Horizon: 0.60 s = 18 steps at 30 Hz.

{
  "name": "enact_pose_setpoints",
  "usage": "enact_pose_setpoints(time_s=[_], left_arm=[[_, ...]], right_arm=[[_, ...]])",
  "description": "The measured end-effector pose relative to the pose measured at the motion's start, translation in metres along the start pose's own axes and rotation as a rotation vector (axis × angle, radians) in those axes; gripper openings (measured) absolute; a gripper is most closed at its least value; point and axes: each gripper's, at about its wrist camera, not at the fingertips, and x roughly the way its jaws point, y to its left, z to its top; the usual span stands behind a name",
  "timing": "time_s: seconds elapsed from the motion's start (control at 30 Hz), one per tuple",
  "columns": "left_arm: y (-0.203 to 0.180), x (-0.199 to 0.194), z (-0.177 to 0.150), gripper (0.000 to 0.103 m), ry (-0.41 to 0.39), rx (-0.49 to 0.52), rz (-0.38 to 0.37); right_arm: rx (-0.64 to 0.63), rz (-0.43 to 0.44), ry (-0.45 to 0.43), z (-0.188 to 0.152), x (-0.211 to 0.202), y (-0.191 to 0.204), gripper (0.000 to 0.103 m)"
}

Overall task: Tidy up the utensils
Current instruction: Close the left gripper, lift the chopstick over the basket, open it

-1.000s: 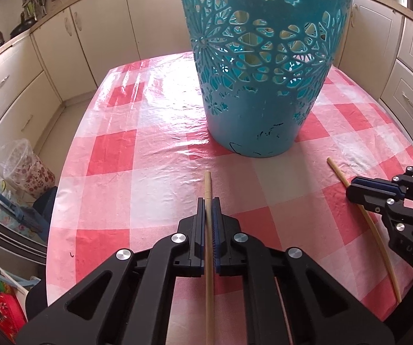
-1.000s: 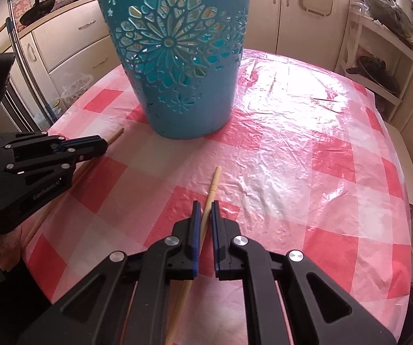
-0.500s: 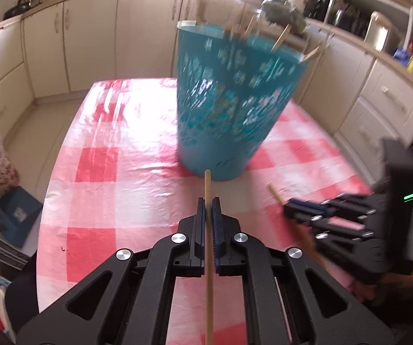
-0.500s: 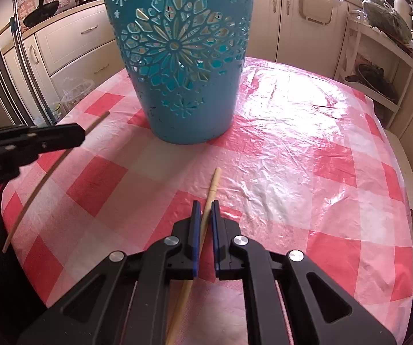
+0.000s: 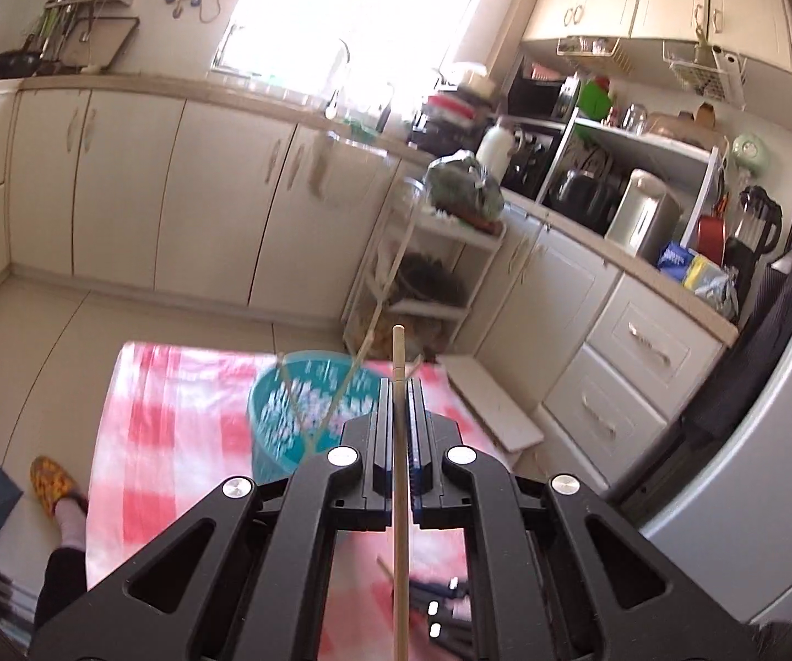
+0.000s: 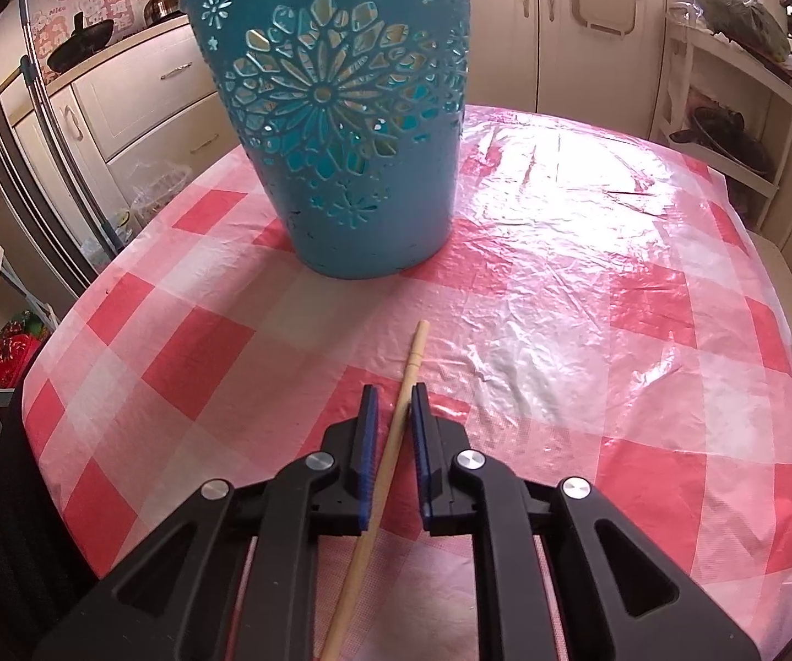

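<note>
The left gripper (image 5: 396, 385) pinched a stick (image 5: 399, 496), the bin (image 5: 286, 413) below and ahead. The right gripper (image 6: 394, 402) was opening around another stick (image 6: 390, 440) on the table (image 6: 561, 330); it risked rolling away once freed.

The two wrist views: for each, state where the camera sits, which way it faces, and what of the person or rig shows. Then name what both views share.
Left wrist: behind the left gripper, high above the table, facing across the kitchen; it clamps a chopstick; a slippered foot shows.
Right wrist: behind the right gripper, low, angled down at the tablecloth; jaws opening around a second chopstick.
Shared: the blue basket and checked cloth.
</note>
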Motion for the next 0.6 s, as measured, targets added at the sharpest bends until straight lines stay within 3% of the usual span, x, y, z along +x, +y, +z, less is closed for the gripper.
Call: enact_pose_setpoints(time_s=[0.27,0.6], left_arm=[[0.003,0.050,0.055,0.004,-0.145,-0.052,0.056],[0.024,0.101,0.061,0.004,-0.205,-0.093,0.166]], right_arm=[[0.031,0.037,-0.001,0.001,0.000,-0.004,0.014],[0.020,0.052,-0.001,-0.001,-0.002,-0.002,0.020]])
